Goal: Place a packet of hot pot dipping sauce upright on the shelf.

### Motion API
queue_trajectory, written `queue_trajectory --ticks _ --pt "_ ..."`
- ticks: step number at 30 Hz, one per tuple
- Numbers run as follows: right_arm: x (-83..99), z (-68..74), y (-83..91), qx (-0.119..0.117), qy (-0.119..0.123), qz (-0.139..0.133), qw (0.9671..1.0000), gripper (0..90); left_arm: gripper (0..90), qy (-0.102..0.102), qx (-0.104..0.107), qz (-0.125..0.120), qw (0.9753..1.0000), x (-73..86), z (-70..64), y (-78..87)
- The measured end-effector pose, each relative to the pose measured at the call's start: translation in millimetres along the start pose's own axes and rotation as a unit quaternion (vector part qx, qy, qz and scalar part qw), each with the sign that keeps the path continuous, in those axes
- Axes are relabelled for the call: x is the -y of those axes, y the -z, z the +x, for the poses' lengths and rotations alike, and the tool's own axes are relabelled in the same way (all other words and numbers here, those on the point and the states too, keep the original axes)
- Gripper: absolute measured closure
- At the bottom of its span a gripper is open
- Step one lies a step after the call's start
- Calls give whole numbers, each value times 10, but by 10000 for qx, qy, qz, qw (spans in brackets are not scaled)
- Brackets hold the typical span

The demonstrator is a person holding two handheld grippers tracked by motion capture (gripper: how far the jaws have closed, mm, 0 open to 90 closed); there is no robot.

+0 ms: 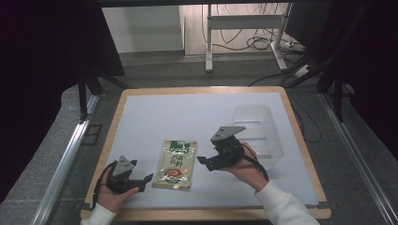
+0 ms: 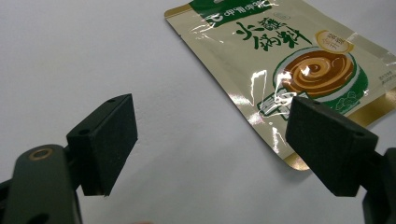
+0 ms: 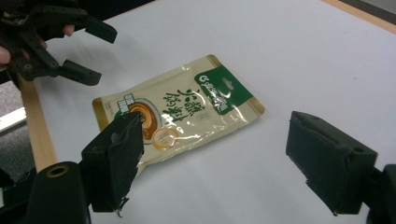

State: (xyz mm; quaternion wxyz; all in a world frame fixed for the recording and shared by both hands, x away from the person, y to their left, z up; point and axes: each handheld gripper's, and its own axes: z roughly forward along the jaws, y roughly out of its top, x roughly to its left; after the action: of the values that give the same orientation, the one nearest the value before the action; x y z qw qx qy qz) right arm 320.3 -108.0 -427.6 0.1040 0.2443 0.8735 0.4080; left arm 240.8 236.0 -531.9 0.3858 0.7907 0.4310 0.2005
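Observation:
A gold and green sauce pouch point(image 1: 177, 164) lies flat on the white mat near the front, between my two grippers. In the high view my left gripper point(image 1: 146, 183) sits just left of the pouch's near corner, open, jaws pointing right. My right gripper point(image 1: 204, 164) hovers just right of the pouch, open, jaws pointing left. In the left gripper view the pouch point(image 2: 280, 60) lies ahead and to the right of the open, empty left gripper point(image 2: 215, 144). In the right gripper view the pouch point(image 3: 182, 109) lies ahead of the wide-open right gripper point(image 3: 219, 158), and the left gripper point(image 3: 100, 53) shows beyond it.
A clear plastic container point(image 1: 258, 131) stands at the right of the mat point(image 1: 187, 112), just behind my right hand. A wooden border frames the mat. Beyond the table are a desk frame point(image 1: 244, 28) and floor cables.

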Motion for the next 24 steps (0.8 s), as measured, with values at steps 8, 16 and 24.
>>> queue_trajectory --ticks 8,16,24 --pt "-132 -79 -108 -5 31 79 10000 196 167 -14 0 32 10000 4 -2 -12" --pt "-283 -143 -277 -52 47 185 9998 208 167 -40 7 61 10000 6 0 -13" --pt "-430 -257 -494 -97 -77 344 9993 210 168 -32 20 59 10000 8 -9 -14"
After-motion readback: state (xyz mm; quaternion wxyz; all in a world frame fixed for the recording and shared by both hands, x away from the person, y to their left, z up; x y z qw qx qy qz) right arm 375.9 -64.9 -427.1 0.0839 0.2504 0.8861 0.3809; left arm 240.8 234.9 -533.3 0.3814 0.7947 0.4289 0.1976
